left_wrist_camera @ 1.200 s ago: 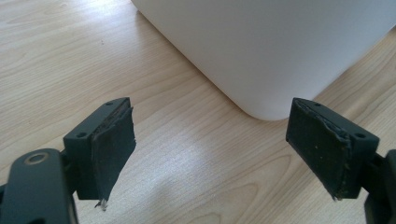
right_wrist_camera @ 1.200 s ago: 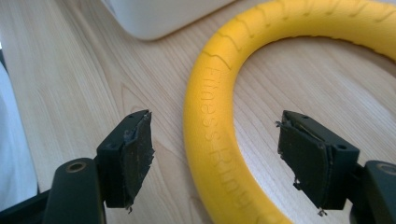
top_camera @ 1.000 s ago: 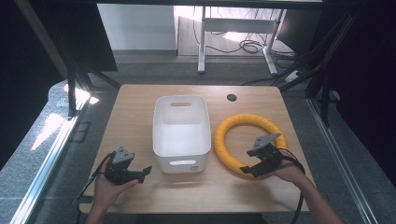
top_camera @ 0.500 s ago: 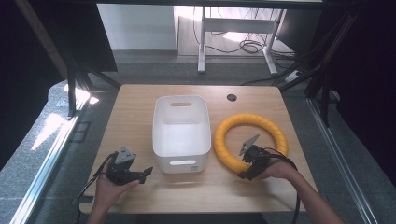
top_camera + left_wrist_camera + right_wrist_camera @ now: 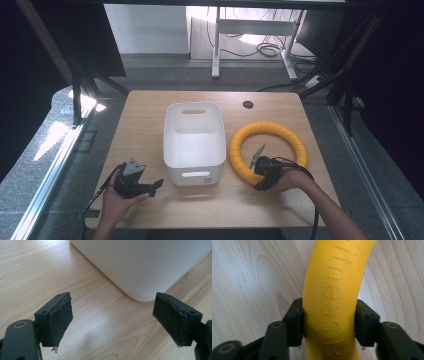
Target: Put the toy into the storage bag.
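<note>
A yellow foam ring (image 5: 270, 131) lies flat on the wooden table (image 5: 150, 115), right of a white plastic bin (image 5: 194, 142). My right gripper (image 5: 261, 176) sits at the ring's near-left arc. In the right gripper view both jaws press the sides of the ring (image 5: 332, 290), which carries embossed lettering. My left gripper (image 5: 152, 186) rests low on the table at the bin's near-left corner. Its jaws stand wide apart in the left gripper view, with bare wood between them and the bin's rounded corner (image 5: 142, 270) just ahead.
A round cable hole (image 5: 248, 104) sits at the table's far side. Past the far edge are white desk legs (image 5: 216, 40) and loose cables (image 5: 267, 49) on the floor. A metal rail (image 5: 55, 165) runs along the left.
My right gripper has tipped down and moved left onto the ring's near arc, and its jaws now clamp the foam. The left gripper has stayed beside the bin.
</note>
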### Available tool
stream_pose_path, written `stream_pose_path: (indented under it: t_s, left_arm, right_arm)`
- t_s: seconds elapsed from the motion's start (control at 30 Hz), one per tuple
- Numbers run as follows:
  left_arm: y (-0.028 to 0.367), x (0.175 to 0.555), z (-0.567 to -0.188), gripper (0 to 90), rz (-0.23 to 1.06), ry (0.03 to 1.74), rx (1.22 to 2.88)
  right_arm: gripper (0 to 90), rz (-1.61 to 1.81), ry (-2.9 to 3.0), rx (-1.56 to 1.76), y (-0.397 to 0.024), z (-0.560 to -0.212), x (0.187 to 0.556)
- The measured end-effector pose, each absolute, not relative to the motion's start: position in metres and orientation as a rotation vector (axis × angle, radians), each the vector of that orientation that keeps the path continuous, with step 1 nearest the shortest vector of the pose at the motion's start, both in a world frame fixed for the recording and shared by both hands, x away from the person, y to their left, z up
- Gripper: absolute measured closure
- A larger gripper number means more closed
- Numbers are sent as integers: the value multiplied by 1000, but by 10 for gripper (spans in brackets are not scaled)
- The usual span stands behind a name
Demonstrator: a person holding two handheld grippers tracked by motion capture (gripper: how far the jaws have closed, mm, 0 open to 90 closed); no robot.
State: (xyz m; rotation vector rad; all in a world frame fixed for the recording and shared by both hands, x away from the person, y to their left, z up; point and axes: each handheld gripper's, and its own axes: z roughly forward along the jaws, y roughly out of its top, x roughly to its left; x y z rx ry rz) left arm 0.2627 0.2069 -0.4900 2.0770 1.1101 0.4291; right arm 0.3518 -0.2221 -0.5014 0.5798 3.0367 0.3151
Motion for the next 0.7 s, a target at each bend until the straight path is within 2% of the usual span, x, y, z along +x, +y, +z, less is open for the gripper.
stream_pose_path:
  t_s: [0.13, 0.27, 0.53, 0.7]
  left_arm:
    - [207, 263, -490, 160, 433, 1111, 2084]
    - [207, 263, -491, 159, 435, 1110, 2085]
    - [207, 263, -491, 159, 440, 1113, 2085]
    - [208, 263, -491, 159, 441, 1113, 2080]
  right_arm:
    - [509, 243, 3065, 561, -216, -500, 355]
    - [512, 336, 3093, 609, -223, -498, 360]
    - [514, 779, 3062, 823, -244, -452, 379]
    - [516, 1111, 2955, 922, -272, -424, 391]
